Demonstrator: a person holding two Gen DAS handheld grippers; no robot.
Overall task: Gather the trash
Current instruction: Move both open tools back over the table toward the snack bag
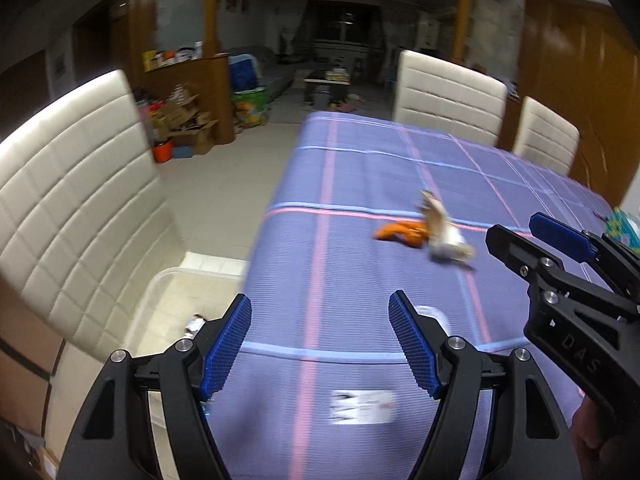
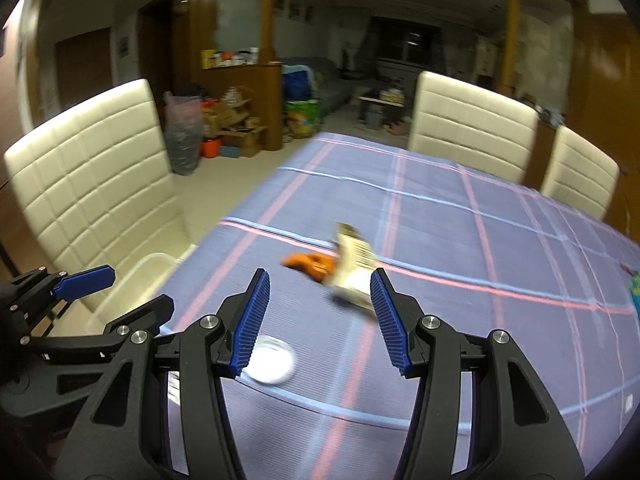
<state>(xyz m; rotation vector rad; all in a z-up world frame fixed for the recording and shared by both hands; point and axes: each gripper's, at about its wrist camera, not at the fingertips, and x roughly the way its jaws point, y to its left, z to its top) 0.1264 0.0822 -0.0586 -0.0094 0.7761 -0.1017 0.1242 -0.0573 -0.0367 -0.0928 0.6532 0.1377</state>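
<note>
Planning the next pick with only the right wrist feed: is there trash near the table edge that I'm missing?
Observer: Yes, a white printed slip lies flat on the tablecloth, just below the left gripper.
Operator: Anything in the bin?
Observer: The clear bin beside the table holds a small crumpled piece.
Operator: Is the left gripper free?
Observer: Its jaws stand open with nothing between them.

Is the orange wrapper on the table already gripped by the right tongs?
No. The orange wrapper lies on the tablecloth ahead of the open, empty right tongs.
</note>
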